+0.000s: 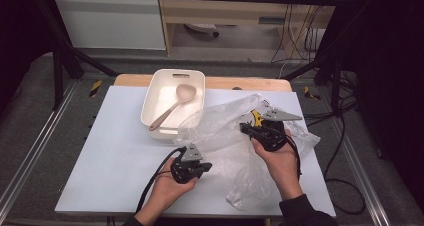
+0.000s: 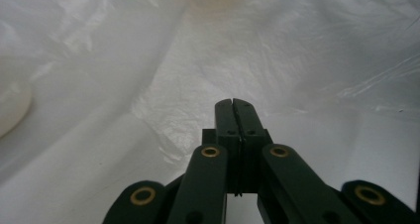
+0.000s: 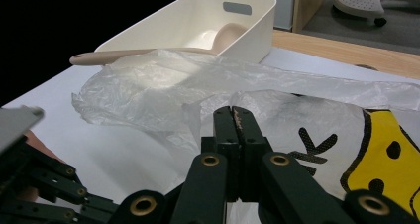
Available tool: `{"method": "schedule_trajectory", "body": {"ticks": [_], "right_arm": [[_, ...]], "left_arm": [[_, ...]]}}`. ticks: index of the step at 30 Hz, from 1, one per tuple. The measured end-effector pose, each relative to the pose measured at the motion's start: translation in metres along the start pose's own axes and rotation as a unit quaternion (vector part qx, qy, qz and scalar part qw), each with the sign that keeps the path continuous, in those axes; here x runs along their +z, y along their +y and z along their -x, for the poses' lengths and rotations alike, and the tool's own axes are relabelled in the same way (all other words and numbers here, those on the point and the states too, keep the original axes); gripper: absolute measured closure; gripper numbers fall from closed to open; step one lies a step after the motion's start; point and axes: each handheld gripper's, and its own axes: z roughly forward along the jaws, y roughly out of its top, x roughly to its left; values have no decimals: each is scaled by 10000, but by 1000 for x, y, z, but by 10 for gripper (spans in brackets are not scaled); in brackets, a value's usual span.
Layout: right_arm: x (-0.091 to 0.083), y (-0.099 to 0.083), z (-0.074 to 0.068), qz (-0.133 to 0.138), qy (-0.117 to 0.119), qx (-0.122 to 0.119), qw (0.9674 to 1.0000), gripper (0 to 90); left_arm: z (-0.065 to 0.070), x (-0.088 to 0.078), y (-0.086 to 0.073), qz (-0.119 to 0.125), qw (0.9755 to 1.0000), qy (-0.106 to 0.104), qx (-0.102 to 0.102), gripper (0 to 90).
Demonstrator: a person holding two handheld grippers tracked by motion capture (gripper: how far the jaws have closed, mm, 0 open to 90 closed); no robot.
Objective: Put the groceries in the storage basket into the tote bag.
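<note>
Both grippers' jaws together, left gripper (image 1: 191, 162) and right gripper (image 1: 264, 131) at plastic bag (image 1: 225, 131) edges.

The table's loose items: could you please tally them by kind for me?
Plastic bags: 1, clear, crumpled, with a yellow print
Bins: 1, cream, with a handle slot
Spoons: 1, beige, lying in the bin
Total: 3

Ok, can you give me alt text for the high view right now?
Two hands hold black tools over a crumpled clear plastic bag on a white table: the left tool at the bag's left edge, the right tool on top of it. Behind, a cream bin holds a beige spoon.
</note>
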Motion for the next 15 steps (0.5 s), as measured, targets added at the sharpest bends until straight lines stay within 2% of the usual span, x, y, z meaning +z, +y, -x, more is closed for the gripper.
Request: {"method": "schedule_trajectory", "body": {"ticks": [8,15], "right_arm": [[1,2,-1,15,22,-33,10000,900],[3,0,0,-18,10,-9,10000,900]], "left_arm": [[-9,-33,12,324,9992,101,-198,900],[-14,-44,17,479,9983,185,-283,900]]}}
